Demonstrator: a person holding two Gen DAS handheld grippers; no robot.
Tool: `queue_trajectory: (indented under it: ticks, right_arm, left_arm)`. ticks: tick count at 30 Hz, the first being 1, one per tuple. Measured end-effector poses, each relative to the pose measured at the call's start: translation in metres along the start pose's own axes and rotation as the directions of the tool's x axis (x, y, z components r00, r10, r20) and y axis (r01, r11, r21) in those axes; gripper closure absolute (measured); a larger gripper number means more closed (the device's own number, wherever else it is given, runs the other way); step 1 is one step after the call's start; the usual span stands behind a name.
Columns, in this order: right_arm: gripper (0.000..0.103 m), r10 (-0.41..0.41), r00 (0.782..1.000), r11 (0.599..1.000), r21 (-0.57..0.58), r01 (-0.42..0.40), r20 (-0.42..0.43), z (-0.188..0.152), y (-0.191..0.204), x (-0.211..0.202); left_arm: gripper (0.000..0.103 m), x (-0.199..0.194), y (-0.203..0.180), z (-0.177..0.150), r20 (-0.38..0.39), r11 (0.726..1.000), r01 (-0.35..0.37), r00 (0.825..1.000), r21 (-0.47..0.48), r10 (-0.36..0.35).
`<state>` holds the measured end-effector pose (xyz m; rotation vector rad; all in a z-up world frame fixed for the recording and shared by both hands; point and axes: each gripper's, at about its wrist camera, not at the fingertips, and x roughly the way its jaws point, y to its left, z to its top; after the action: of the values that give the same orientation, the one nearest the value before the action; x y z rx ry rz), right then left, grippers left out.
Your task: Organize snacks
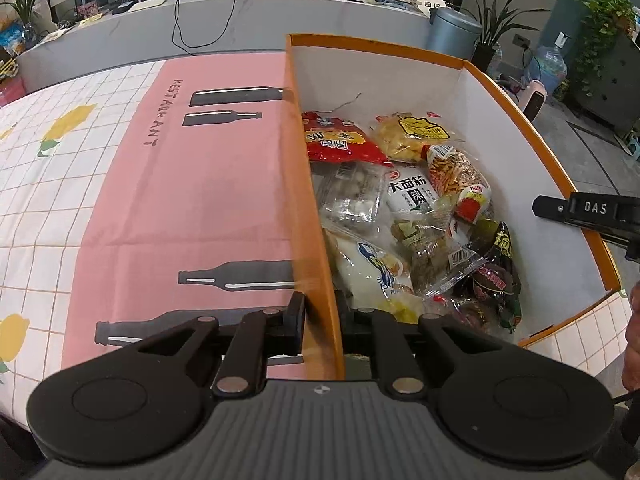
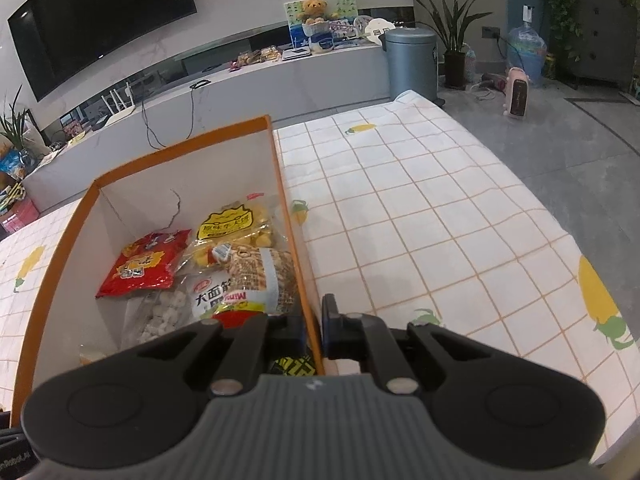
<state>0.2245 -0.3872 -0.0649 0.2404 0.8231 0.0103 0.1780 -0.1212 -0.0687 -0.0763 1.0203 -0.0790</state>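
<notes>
An orange box with white inside walls stands on the table, filled with several snack packets. Among them are a red packet, a yellow packet and a white packet. My left gripper is shut on the box's left wall, one finger on each side. In the right wrist view my right gripper is shut on the right wall of the orange box. The red packet and the yellow packet lie inside. The right gripper also shows in the left wrist view at the box's far rim.
The table carries a white checked cloth with lemon prints and a pink panel with bottle shapes. Behind stand a long grey counter, a grey bin, potted plants and a water jug.
</notes>
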Motion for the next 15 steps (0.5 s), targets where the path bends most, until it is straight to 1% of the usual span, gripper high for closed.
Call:
queue_trajectory:
  ticks: [4,5,6,7,8,11,12,13,14,15]
  right_arm:
    - [0.098,-0.004,1.0,1.0,-0.004,0.004,-0.011,-0.006,0.0,-0.007]
    - [0.093,-0.007,1.0,1.0,0.006,0.007,-0.005,-0.006,-0.001,-0.01]
    - [0.088,-0.016,1.0,1.0,0.02,0.016,0.015,-0.004,-0.002,-0.016]
    - [0.086,-0.023,0.999,0.999,0.034,0.022,0.04,-0.003,-0.001,-0.023]
    - [0.086,-0.026,0.998,0.999,0.046,0.023,0.063,-0.002,-0.001,-0.032]
    - [0.085,-0.029,0.99,0.998,0.066,0.02,0.138,-0.004,0.004,-0.063]
    - [0.085,-0.031,0.988,0.997,0.068,0.021,0.152,-0.005,0.006,-0.073]
    - [0.085,-0.03,0.986,0.997,0.073,0.019,0.162,-0.008,0.008,-0.084]
    - [0.081,-0.027,0.985,0.997,0.077,0.014,0.168,-0.01,0.01,-0.092]
    - [0.072,-0.017,0.984,0.996,0.086,0.002,0.175,-0.013,0.01,-0.101]
  left_arm:
    - [0.087,-0.008,-0.006,0.002,0.042,0.998,-0.039,0.998,0.044,0.037]
    - [0.085,-0.012,-0.007,0.004,0.052,0.998,-0.037,0.998,0.048,0.035]
    - [0.077,-0.015,-0.008,0.005,0.057,0.998,-0.037,0.998,0.05,0.034]
    - [0.073,-0.019,-0.009,0.006,0.065,0.998,-0.031,0.997,0.053,0.028]
    - [0.066,-0.025,-0.01,0.006,0.076,0.998,-0.027,0.997,0.055,0.023]
    - [0.059,-0.042,-0.014,0.005,0.108,0.998,-0.014,0.994,0.067,0.007]
    - [0.054,-0.048,-0.015,0.004,0.118,0.997,-0.011,0.993,0.07,0.003]
    - [0.052,-0.055,-0.016,0.004,0.129,0.997,-0.005,0.992,0.074,-0.005]
    - [0.047,-0.061,-0.017,0.002,0.139,0.997,0.0,0.99,0.077,-0.011]
    - [0.043,-0.068,-0.017,0.001,0.148,0.997,0.004,0.989,0.079,-0.015]
